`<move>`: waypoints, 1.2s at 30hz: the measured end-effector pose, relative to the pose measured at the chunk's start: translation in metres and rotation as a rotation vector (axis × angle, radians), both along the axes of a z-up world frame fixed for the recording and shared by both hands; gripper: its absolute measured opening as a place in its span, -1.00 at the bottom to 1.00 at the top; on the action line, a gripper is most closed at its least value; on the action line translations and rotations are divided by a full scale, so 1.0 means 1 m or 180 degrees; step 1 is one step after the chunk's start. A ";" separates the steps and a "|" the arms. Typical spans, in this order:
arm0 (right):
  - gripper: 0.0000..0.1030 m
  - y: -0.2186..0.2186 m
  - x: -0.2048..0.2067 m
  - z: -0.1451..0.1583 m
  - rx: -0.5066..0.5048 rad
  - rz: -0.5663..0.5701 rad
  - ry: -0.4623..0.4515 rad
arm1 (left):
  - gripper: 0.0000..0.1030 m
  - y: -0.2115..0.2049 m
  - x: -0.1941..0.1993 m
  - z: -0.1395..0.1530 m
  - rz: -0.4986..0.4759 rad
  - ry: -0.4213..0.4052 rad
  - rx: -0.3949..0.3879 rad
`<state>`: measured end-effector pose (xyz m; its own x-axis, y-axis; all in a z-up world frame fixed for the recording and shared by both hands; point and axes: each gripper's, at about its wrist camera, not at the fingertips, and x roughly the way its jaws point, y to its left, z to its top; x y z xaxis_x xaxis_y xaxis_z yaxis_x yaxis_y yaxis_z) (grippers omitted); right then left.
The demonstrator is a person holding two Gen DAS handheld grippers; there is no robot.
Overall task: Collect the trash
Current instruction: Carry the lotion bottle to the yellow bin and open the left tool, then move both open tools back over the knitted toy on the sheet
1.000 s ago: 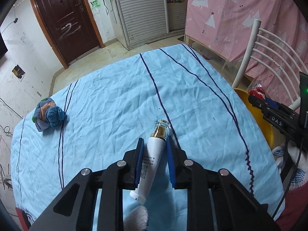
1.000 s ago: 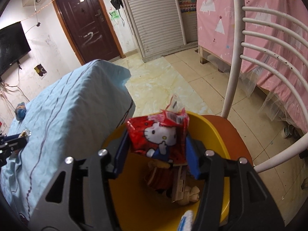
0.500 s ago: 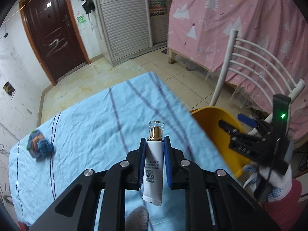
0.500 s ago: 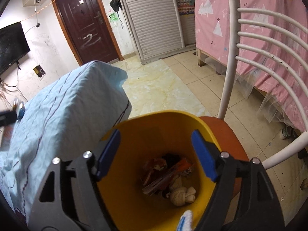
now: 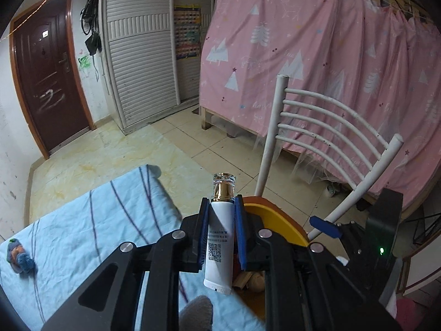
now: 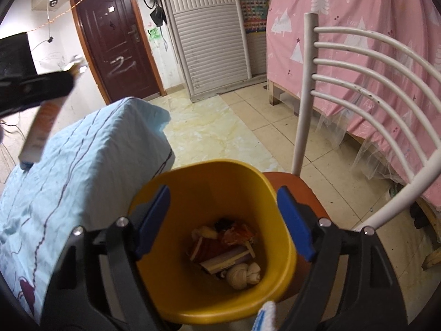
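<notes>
Trash already fills the bottom of the yellow bin point(image 6: 281, 220) on the chair point(image 6: 303, 187), the right gripper point(image 6: 223, 220) hovering over it with fingers spread wide, while the left gripper point(image 5: 220, 231) clamps a white gold-collared tube point(image 5: 219, 242) beside the blue-clothed tabletop point(image 5: 82, 220).

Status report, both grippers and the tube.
Left gripper shut on white tube, near yellow bin. Right gripper open, empty, over bin. Nothing blocking.

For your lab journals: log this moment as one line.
left gripper: shut on tube | right gripper: open over yellow bin | tube: not yet dropped
</notes>
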<state>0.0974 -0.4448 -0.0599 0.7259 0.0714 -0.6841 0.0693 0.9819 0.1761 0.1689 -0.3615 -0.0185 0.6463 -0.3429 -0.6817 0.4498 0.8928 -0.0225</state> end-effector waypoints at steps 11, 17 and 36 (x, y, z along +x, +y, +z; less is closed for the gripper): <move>0.50 -0.011 -0.020 0.007 -0.0058 -0.0161 0.0005 | -0.81 -0.020 -0.002 -0.005 -0.0105 0.0051 -0.0060; 0.50 -0.005 -0.024 0.019 -0.0106 -0.0171 -0.0042 | -0.81 -0.009 -0.009 0.002 -0.0094 0.0042 -0.0101; 0.56 0.078 -0.010 0.086 -0.0341 0.0183 -0.0388 | -0.23 0.107 -0.007 0.035 0.0417 -0.0030 -0.0304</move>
